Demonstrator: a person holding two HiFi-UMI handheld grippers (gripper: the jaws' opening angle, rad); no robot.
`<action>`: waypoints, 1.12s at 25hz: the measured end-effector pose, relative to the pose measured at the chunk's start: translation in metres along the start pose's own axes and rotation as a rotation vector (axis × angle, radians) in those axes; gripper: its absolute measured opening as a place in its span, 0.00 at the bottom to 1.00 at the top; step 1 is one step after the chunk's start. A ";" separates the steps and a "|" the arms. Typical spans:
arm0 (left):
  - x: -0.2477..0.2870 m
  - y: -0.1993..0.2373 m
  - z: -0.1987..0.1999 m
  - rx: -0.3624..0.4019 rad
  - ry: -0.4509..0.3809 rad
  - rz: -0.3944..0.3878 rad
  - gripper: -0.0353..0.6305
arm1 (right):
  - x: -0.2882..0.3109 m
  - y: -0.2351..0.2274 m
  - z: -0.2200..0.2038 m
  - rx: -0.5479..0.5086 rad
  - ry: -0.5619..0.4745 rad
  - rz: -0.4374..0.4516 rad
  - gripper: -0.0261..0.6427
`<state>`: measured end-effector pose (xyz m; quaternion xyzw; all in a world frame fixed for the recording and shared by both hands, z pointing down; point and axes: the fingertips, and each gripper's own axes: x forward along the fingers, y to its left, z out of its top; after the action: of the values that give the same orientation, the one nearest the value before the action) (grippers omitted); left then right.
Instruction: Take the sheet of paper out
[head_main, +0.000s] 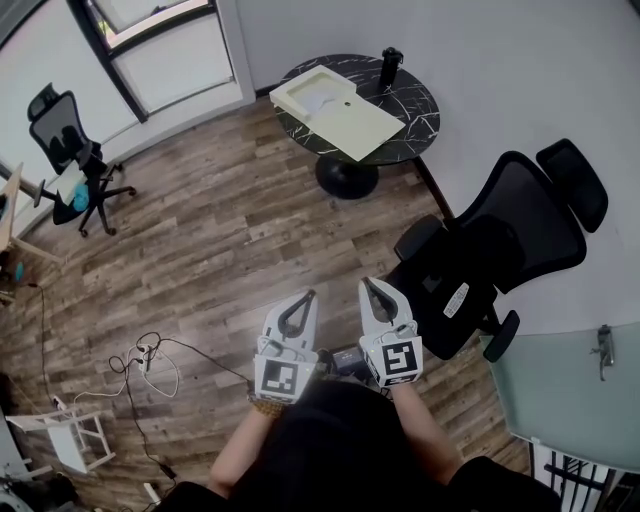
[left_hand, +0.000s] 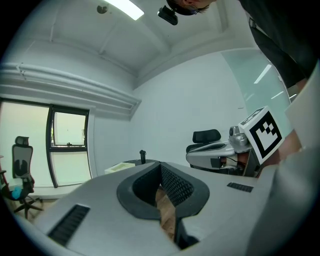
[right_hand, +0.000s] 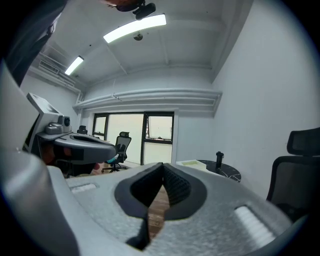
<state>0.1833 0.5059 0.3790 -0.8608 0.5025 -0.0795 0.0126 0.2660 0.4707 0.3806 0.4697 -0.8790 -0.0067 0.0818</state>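
Note:
A white sheet of paper (head_main: 318, 101) lies in the recessed half of a pale cream open box (head_main: 352, 126) on the round black marble table (head_main: 415, 110) far ahead. My left gripper (head_main: 309, 294) and right gripper (head_main: 367, 283) are held side by side near the person's body, well short of the table, both pointing toward it. Both are shut, with nothing between the jaws. In the left gripper view, the left gripper (left_hand: 160, 165) shows its tips together, with the box (left_hand: 120, 166) small beyond. In the right gripper view, the right gripper (right_hand: 162, 168) looks the same, and the box (right_hand: 192, 163) is distant.
A black bottle (head_main: 389, 67) stands at the table's back. A black office chair (head_main: 500, 260) sits close on the right, between me and the table. Another chair (head_main: 70, 150) stands far left. Cables (head_main: 150, 365) and a small white stand (head_main: 75, 435) lie on the wood floor at left.

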 end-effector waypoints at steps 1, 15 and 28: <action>0.006 0.002 -0.001 -0.014 0.001 0.002 0.04 | 0.004 -0.006 -0.004 -0.002 0.009 -0.003 0.04; 0.130 0.069 0.006 0.029 -0.011 -0.177 0.04 | 0.120 -0.074 0.000 0.075 0.039 -0.093 0.04; 0.189 0.191 0.011 -0.020 -0.029 -0.135 0.04 | 0.247 -0.086 0.029 -0.002 0.100 -0.079 0.04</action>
<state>0.1113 0.2474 0.3722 -0.8938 0.4441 -0.0626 0.0058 0.1984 0.2166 0.3786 0.5038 -0.8545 0.0125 0.1258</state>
